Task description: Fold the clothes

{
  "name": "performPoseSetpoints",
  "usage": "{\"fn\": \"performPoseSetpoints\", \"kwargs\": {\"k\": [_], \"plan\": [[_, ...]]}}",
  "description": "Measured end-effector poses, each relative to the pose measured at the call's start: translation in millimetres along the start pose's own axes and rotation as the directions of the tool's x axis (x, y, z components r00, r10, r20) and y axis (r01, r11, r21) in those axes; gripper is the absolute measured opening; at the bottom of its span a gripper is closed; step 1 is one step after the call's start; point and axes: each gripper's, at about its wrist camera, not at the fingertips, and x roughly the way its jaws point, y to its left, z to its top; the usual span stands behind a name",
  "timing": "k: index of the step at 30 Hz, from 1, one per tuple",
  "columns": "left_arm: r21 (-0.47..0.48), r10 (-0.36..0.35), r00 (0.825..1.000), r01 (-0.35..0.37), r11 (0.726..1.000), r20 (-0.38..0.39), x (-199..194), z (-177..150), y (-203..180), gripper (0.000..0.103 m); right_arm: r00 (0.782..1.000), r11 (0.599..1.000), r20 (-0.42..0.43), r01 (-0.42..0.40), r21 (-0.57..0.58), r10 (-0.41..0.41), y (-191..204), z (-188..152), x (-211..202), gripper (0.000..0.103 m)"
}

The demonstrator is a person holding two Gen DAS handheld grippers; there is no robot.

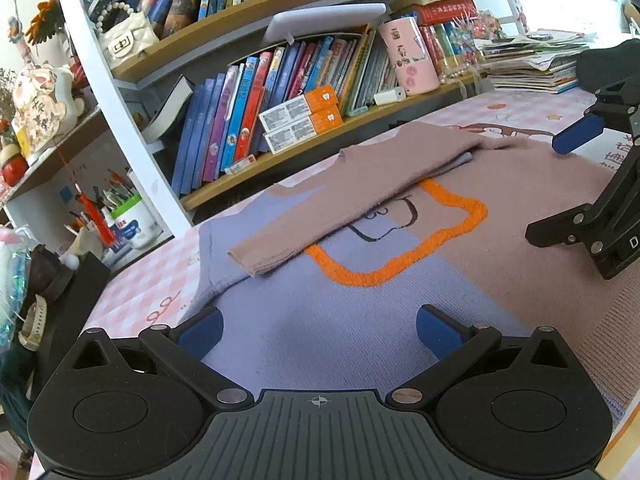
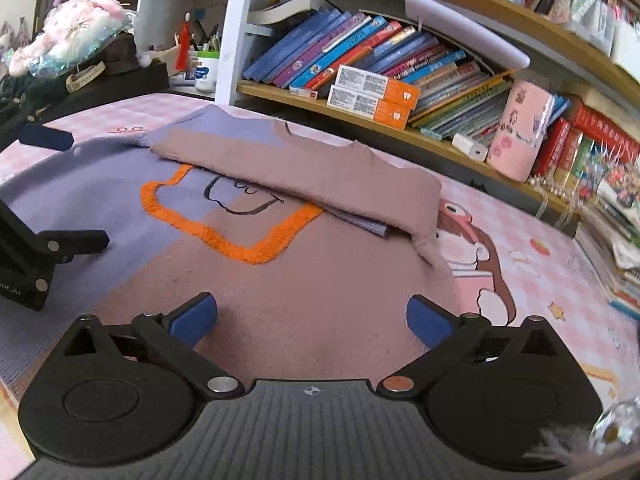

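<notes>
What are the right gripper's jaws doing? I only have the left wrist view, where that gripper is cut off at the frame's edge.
Observer: The right gripper has its jaws wide apart with nothing between them, above the brown half of the brown and lilac knitted sweater.
Operator: Where does the folded brown sleeve end on that side?
Observer: The brown sleeve turns back at the sweater's right edge, and its corner droops onto the pink checked tablecloth.
Operator: What lies beyond that edge?
Observer: A brown and white cartoon figure printed on the tablecloth, partly covered by the sweater.
</notes>
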Motion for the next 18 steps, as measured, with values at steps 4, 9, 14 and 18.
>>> {"fn": "performPoseSetpoints", "kwargs": {"k": [4, 9, 14, 18], "plan": [[0.003, 0.003, 1.0, -0.003, 1.0, -0.001, 0.3, -0.2, -0.8, 0.103, 1.0, 0.999, -0.012, -0.02, 0.033, 0.021, -4.8, -0.5, 1.9, 0.103], [0.004, 0.002, 1.0, -0.002, 1.0, -0.005, 0.7, -0.4, -1.0, 0.103, 1.0, 1.0, -0.005, -0.002, 0.01, 0.002, -0.3, -0.4, 0.3, 0.103], [-0.092, -0.077, 0.996, 0.074, 0.993, -0.033, 7.5, -2.8, 17.0, 0.103, 0.998, 0.996, -0.027, -0.052, 0.075, 0.054, -11.6, -0.8, 4.5, 0.103], [-0.178, -0.15, 0.987, 0.139, 0.974, -0.052, 13.9, -6.4, 30.9, 0.103, 0.994, 0.987, -0.042, -0.094, 0.132, 0.101, -20.5, -1.7, 7.6, 0.103]]}}
